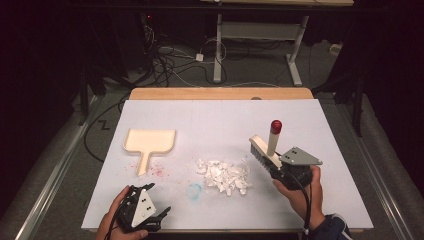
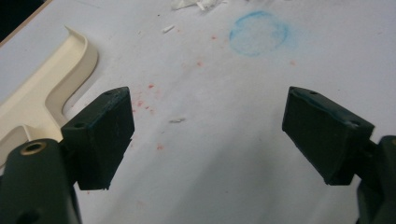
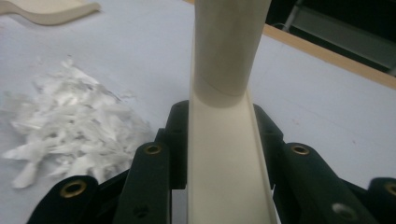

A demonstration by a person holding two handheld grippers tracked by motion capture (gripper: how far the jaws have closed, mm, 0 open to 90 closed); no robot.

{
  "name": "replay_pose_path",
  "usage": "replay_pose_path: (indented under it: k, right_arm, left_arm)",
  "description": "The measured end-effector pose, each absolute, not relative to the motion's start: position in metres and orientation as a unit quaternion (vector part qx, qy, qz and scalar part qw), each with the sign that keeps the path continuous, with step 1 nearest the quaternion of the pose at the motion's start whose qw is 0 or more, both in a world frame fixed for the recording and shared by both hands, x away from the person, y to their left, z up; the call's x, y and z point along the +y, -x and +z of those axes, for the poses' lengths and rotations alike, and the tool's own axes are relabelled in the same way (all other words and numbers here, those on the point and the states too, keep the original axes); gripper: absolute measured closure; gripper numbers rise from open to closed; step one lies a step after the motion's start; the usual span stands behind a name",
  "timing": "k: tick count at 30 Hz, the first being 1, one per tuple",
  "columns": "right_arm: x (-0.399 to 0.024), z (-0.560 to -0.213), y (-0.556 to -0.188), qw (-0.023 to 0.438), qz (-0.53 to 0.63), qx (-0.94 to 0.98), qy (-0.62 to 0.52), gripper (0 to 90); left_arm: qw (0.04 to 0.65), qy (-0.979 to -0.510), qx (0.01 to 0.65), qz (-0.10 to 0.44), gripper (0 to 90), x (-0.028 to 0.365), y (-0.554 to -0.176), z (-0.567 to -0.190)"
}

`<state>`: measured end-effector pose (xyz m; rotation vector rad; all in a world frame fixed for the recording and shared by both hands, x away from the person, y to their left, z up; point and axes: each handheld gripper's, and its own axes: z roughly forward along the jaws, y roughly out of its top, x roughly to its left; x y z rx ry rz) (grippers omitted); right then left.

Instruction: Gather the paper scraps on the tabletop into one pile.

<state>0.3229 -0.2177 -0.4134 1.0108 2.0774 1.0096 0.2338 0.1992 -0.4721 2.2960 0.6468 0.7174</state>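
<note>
A cream hand brush with dark bristles and a red-tipped handle stands just right of a pile of white paper scraps. My right gripper is shut on the brush's block; in the right gripper view the cream brush fills the space between the black jaws, with the scraps at left. A cream dustpan lies at the left of the white board. My left gripper rests at the front left edge, open, with bare board between its pads and the dustpan at its left.
The white board covers a wooden table. A blue chalk ring and red specks mark the board near the dustpan handle. Cables and a desk frame lie on the floor behind.
</note>
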Motion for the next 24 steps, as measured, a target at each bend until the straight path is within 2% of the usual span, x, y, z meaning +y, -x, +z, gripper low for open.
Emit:
replay_pose_path:
  k: [4, 8, 17, 24]
  right_arm:
    - [-0.210, -0.428, -0.330, 0.316, 0.357, 0.792, -0.383, 67.8]
    - [-0.192, -0.437, -0.332, 0.307, 0.355, 0.799, -0.377, 67.8]
    - [-0.135, -0.443, -0.327, 0.294, 0.366, 0.823, -0.319, 67.7]
    - [-0.114, -0.443, -0.330, 0.294, 0.388, 0.819, -0.303, 67.8]
  left_arm:
    - [0.320, -0.874, 0.245, 0.271, 15.8, 0.198, -0.234, -0.473]
    - [0.319, -0.875, 0.243, 0.271, 15.8, 0.198, -0.234, -0.473]
    - [0.315, -0.877, 0.242, 0.270, 15.8, 0.197, -0.235, -0.475]
    - [0.312, -0.879, 0.242, 0.268, 15.8, 0.197, -0.235, -0.476]
